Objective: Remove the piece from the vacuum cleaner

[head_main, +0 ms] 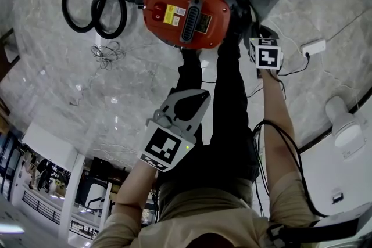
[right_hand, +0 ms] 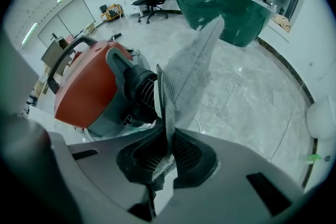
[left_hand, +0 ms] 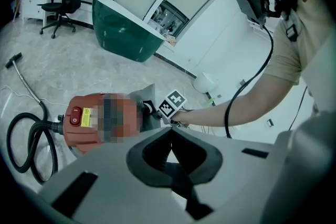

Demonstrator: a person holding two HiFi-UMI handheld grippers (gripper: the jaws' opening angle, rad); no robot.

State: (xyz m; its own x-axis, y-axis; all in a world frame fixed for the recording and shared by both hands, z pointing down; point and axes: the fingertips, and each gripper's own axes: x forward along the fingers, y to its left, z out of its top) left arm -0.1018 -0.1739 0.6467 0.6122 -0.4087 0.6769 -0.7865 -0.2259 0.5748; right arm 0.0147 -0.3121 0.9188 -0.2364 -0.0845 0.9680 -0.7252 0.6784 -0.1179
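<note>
1. While the red vacuum cleaner (head_main: 186,11) is set on the grey stone floor (head_main: 58,84), a thin grey mesh piece (right_hand: 191,71) is held up just beside its dark end.
2. The bottom edge of the mesh piece is pinched tight between the two jaws of the right gripper (right_hand: 169,136).
3. Whether the vacuum cleaner is touched by the mesh piece cannot be told.
4. The left gripper (left_hand: 170,129) is held apart from the vacuum cleaner, over the person's dark trouser legs (head_main: 229,101). Its jaws are pressed together, and nothing is caught between them.
5. A black hose (head_main: 93,3) is plugged into the other side of the vacuum cleaner and is curled in loops on the floor.
6. A white power strip (head_main: 314,46) is seen on the floor near the right gripper.
</note>
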